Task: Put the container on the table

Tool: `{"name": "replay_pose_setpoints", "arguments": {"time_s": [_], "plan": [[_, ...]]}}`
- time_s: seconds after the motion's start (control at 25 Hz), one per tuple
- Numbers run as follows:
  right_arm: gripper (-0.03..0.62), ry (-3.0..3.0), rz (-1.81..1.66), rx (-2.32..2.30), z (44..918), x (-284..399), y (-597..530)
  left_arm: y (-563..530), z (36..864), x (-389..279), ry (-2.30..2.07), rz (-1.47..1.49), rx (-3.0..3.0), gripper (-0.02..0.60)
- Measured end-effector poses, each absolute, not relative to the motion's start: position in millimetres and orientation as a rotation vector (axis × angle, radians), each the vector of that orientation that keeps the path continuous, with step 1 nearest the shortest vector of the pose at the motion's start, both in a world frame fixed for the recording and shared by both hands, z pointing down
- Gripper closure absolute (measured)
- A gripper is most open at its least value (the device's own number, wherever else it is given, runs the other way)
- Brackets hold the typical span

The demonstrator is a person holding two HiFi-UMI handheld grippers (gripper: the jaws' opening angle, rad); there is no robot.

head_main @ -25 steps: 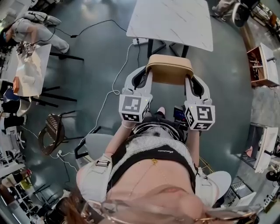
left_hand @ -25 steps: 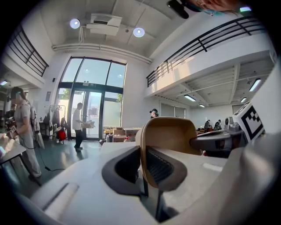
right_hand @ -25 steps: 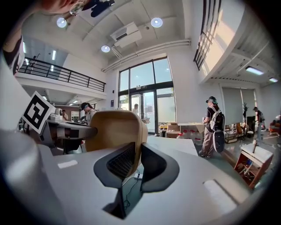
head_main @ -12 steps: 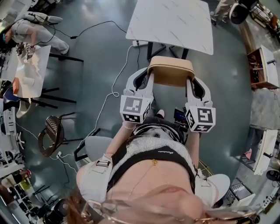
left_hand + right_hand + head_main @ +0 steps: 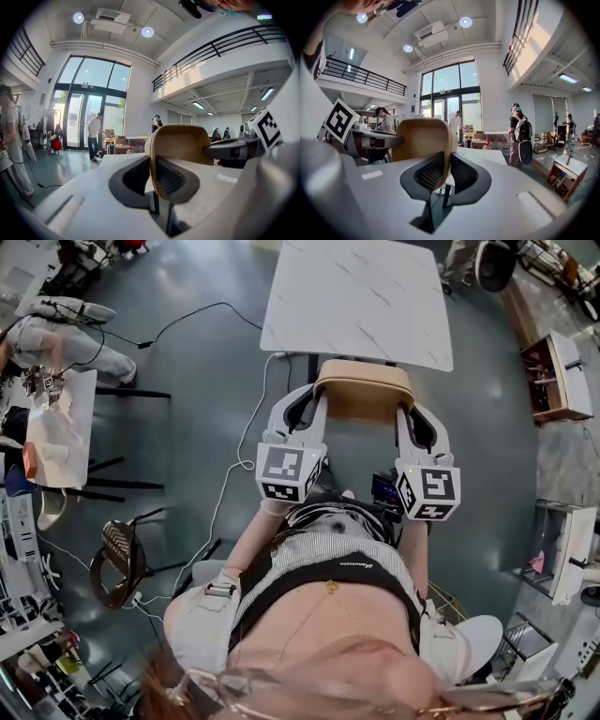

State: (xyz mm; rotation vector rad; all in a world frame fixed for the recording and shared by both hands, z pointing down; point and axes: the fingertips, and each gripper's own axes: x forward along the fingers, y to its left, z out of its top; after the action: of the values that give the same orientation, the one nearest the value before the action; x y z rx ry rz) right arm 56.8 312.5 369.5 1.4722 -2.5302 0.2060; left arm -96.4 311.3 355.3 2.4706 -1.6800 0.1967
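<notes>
Holding the tan container point(image 5: 364, 390) up between us, we have the left gripper point(image 5: 315, 404) clenched on its left wall and the right gripper point(image 5: 405, 416) clenched on its right wall. It hangs in the air between both claws. The near edge of the white marble table point(image 5: 356, 296) lies just ahead of them. A white cable point(image 5: 246, 423) trails across the floor left of the left claw, and a dark chair point(image 5: 117, 554) stands well off on that side.
</notes>
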Motion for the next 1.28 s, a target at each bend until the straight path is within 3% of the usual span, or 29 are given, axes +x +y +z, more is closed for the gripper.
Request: {"name": "replay_pose_setpoints", "arguments": {"time_s": [1.28], "plan": [[0.522, -2.499, 0.207, 1.451, 378.0, -43.8, 218.9, 216.0, 366.1, -197.2, -1.659, 0.176, 2.442, 0.548]]}}
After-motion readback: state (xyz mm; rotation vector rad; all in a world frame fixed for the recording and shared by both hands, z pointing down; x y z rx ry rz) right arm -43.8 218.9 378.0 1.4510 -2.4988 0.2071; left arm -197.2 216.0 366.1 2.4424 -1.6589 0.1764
